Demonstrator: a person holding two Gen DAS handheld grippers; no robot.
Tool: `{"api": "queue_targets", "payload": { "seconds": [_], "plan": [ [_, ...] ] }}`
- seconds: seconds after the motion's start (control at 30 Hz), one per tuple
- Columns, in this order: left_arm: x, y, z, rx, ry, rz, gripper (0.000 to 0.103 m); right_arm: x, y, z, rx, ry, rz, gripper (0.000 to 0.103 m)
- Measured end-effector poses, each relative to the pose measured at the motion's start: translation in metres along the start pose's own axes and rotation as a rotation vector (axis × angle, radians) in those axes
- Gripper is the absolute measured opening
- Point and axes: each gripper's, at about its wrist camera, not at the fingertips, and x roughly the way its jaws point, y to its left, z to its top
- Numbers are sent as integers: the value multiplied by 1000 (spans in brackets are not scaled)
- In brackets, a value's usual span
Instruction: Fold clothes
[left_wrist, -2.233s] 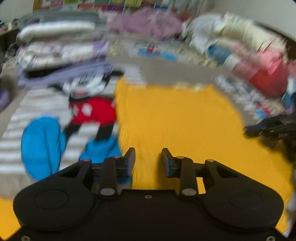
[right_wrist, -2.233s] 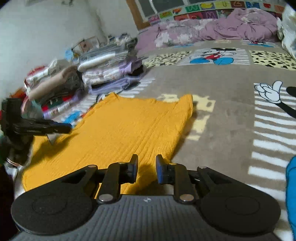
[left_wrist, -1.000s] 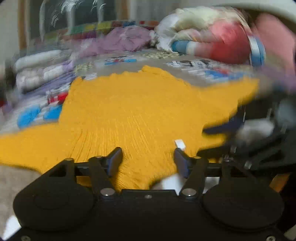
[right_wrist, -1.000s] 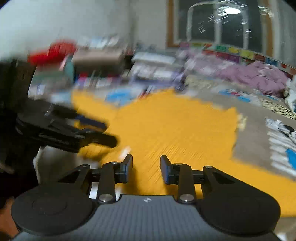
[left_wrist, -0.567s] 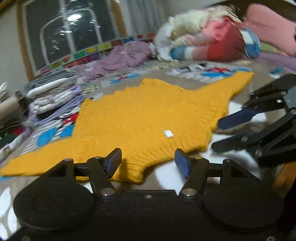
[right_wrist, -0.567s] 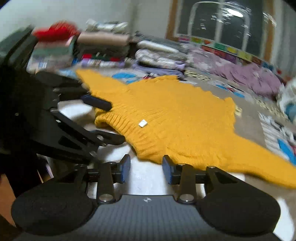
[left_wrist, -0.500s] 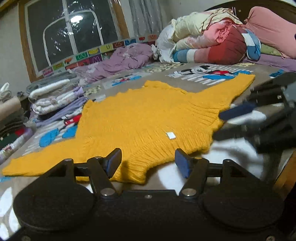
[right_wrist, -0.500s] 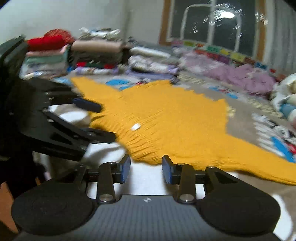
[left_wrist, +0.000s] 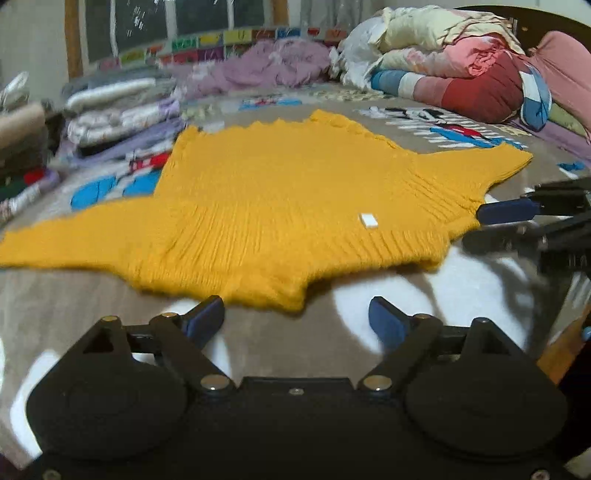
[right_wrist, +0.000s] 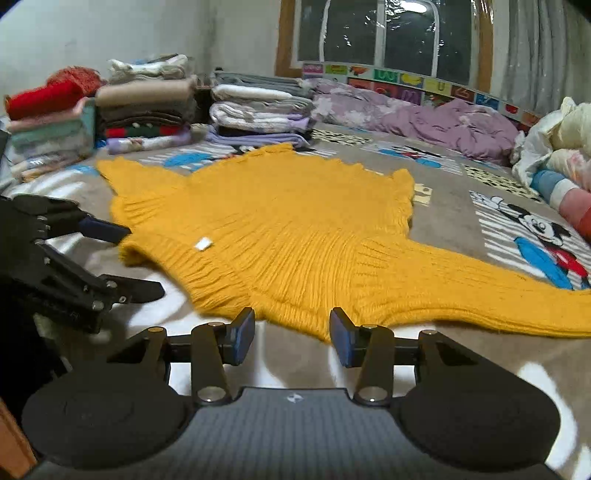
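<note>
A yellow knit sweater (left_wrist: 280, 192) (right_wrist: 288, 225) lies spread flat on the bed, neck end toward me, sleeves out to both sides, a small white tag (left_wrist: 368, 220) (right_wrist: 204, 243) near the collar. My left gripper (left_wrist: 297, 319) is open just short of the sweater's near edge, nothing between its fingers. My right gripper (right_wrist: 291, 330) is open too, its tips right at the near knit edge. Each gripper also shows from the side in the other's view: the right gripper (left_wrist: 517, 225) in the left wrist view, the left gripper (right_wrist: 122, 258) in the right wrist view, both by the collar.
A grey cartoon-print blanket (right_wrist: 480, 206) covers the bed. Stacks of folded clothes (right_wrist: 147, 107) (left_wrist: 110, 110) stand at the back left. A purple bedspread (right_wrist: 436, 122) lies by the window, rolled quilts (left_wrist: 461, 70) at the right. A wooden bed edge (left_wrist: 565, 343) runs near me.
Both grippers have swung down from over the sweater's body to low at its collar end. The left jaws widened; the right stayed open. The sweater has not moved.
</note>
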Motion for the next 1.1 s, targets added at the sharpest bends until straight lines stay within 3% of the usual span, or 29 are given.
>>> {"api": "queue_targets", "payload": {
  "seconds": [0.17, 0.43, 0.63, 0.77, 0.87, 0.97, 1.1],
  "plan": [
    [-19, -18, 16, 60, -40, -1, 86, -19, -55, -4, 390, -90, 40, 53],
    [-6, -103, 48, 354, -113, -89, 86, -55, -153, -42, 916, -294, -45, 59],
    [27, -179, 64, 575, -147, -109, 86, -70, -200, -71, 1106, -414, -89, 60],
    [49, -233, 66, 762, -204, -67, 85, -77, -228, -84, 1196, -480, -123, 60],
    [67, -262, 69, 843, -205, -61, 78, -81, -239, -92, 1226, -505, -142, 60],
    [87, -284, 72, 909, -192, -42, 61, -86, -249, -98, 1249, -529, -162, 60],
    [107, -303, 78, 945, -185, -15, 58, -91, -260, -105, 1282, -561, -170, 60]
  ]
}}
